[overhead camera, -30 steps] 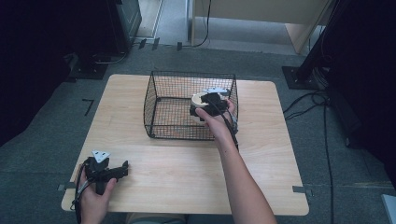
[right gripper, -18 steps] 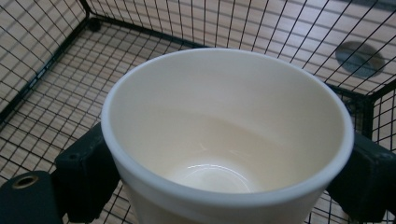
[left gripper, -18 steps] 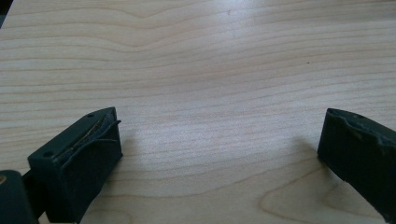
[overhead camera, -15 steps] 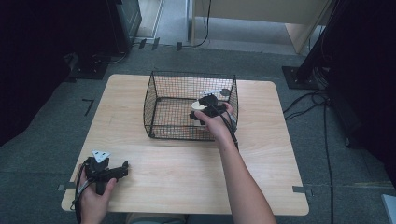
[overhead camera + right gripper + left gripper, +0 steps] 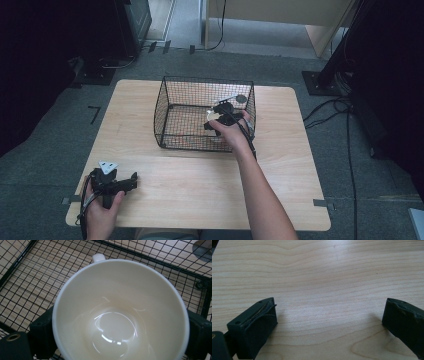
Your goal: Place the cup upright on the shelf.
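A cream cup [image 5: 120, 312] with a small handle sits between the jaws of my right gripper [image 5: 120, 335], which is shut on its sides. In the high view that right gripper [image 5: 218, 121] reaches into the black wire basket [image 5: 175, 125] at the table's middle, holding the cup [image 5: 214, 116] just above the mesh floor near the right wall. My left gripper [image 5: 131, 181] rests at the front left of the table, its jaws wide apart. The left gripper view shows my left gripper [image 5: 329, 322] open over bare wood, with nothing between the fingers.
The light wooden table [image 5: 200, 185] has free room in front of the basket and to both sides. A round grey floor mark [image 5: 203, 247] shows beyond the basket's far wall. Cables [image 5: 345, 120] and stands lie on the floor around the table.
The right gripper has carried the cup lower and a little leftward inside the basket. The left gripper has stayed in place.
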